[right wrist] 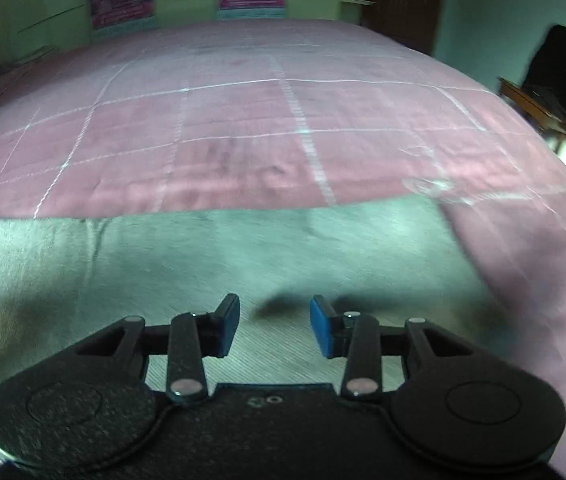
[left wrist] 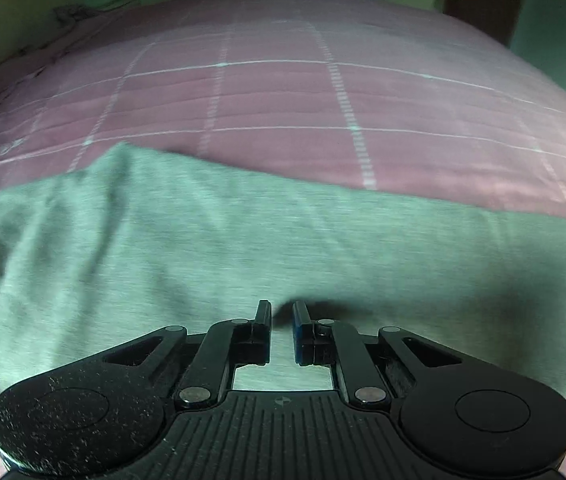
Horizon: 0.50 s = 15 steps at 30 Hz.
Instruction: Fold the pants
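Pants (left wrist: 243, 248), grey-green and lightly creased, lie flat across the near edge of a bed (left wrist: 283, 96) covered in a pink checked spread. Left gripper (left wrist: 281, 312) hangs just above the cloth, fingers nearly together with a narrow gap, pinching nothing. Right gripper (right wrist: 275, 308) hangs above the pants too, fingers spread wide and empty.

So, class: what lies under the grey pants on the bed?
The grey pants lie on a pink checked bedspread, which shows beyond their far edge and beside them. Whatever sits directly beneath the cloth is covered. Neither gripper holds the fabric.
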{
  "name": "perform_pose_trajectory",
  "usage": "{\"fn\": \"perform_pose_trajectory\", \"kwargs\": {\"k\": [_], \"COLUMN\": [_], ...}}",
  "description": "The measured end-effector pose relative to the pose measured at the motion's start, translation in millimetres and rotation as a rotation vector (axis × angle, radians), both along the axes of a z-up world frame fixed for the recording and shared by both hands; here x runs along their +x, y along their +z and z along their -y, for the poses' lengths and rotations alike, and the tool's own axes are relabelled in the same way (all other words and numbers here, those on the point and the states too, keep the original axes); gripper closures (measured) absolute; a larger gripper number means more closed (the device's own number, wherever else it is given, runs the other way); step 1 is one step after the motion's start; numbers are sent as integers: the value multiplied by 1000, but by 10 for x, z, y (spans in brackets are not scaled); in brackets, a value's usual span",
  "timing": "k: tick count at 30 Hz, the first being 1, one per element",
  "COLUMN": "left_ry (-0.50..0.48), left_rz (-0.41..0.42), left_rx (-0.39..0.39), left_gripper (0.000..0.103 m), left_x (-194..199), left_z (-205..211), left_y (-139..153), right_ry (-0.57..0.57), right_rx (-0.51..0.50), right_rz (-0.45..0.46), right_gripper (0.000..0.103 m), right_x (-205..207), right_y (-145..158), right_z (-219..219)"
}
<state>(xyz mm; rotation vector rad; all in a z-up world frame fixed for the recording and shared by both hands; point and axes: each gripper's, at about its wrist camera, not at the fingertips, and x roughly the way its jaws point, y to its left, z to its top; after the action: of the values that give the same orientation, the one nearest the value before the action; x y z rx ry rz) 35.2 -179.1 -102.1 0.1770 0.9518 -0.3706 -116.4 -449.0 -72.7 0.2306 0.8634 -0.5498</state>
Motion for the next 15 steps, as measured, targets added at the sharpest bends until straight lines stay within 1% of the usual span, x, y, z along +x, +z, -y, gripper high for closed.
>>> {"fn": "perform_pose_trajectory", "kwargs": {"k": [2, 4, 5, 6, 8, 9, 10, 12, 14, 15], "left_ry": [-48, -76, -81, -81, -76, -75, -77, -78, -86, -93], "left_rz": [-18, -36, -42, -46, -61, -73, -83, -95, -102, -103], "left_rx": [-19, -31, -33, -38, -58, -72, -82, -92, -94, -87], "left_gripper": [94, 94, 94, 94, 94, 94, 94, 94, 94, 94], "left_x": [-123, -248, -305, -352, -442, -481, -514, -585, -646, -678], "left_z": [168, 316, 372, 409, 456, 471, 489, 524, 578, 615], "left_y": [8, -12, -23, -32, -22, -13, -5, 12, 10, 8], "right_ry": [-84, -168, -211, -254, -321, -337, -347, -361, -355, -350], "right_rx": [64, 105, 124, 143, 217, 266, 313, 377, 395, 382], "right_rz": [26, 43, 53, 60, 91, 115, 139, 190, 201, 194], "right_gripper": [63, 63, 61, 57, 54, 51, 50, 48, 49, 54], "right_x": [-252, -488, -602, -700, -857, -906, -931, -915, -829, -776], "right_y": [59, 74, 82, 85, 54, 13, -17, -67, -103, -120], "right_z": [158, 361, 448, 524, 671, 724, 762, 792, 777, 759]}}
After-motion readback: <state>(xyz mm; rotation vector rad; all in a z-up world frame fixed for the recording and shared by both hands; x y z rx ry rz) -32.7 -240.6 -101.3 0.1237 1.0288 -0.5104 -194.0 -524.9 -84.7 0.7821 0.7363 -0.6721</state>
